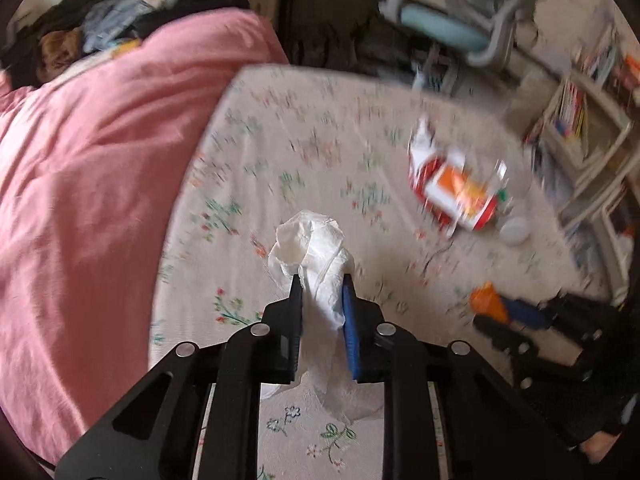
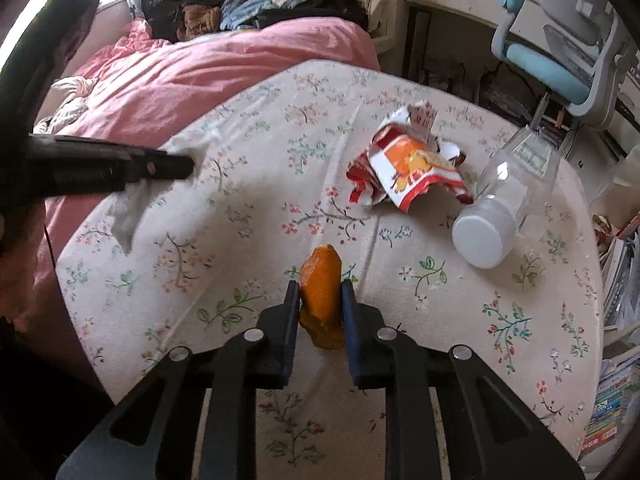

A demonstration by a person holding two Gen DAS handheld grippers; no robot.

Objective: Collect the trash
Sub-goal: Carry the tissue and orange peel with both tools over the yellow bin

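My left gripper [image 1: 322, 280] is shut on a crumpled white tissue [image 1: 316, 248] and holds it above the floral bed sheet [image 1: 280, 152]; it also shows at the left of the right wrist view [image 2: 188, 166] with the tissue [image 2: 128, 208] hanging from it. My right gripper [image 2: 320, 286] is shut on an orange peel [image 2: 322, 280] above the sheet [image 2: 240, 240]; it shows in the left wrist view [image 1: 480, 308] at the right. A torn red, white and orange snack wrapper [image 2: 408, 164] [image 1: 456, 184] and a clear plastic bottle with a white cap [image 2: 504, 204] lie on the sheet.
A pink duvet [image 2: 200, 68] covers the left of the bed, with a heap of clothes [image 2: 240, 4] behind it. A blue and grey desk chair [image 2: 568, 40] and a desk stand at the back right. Shelves of books [image 2: 616, 280] line the right edge.
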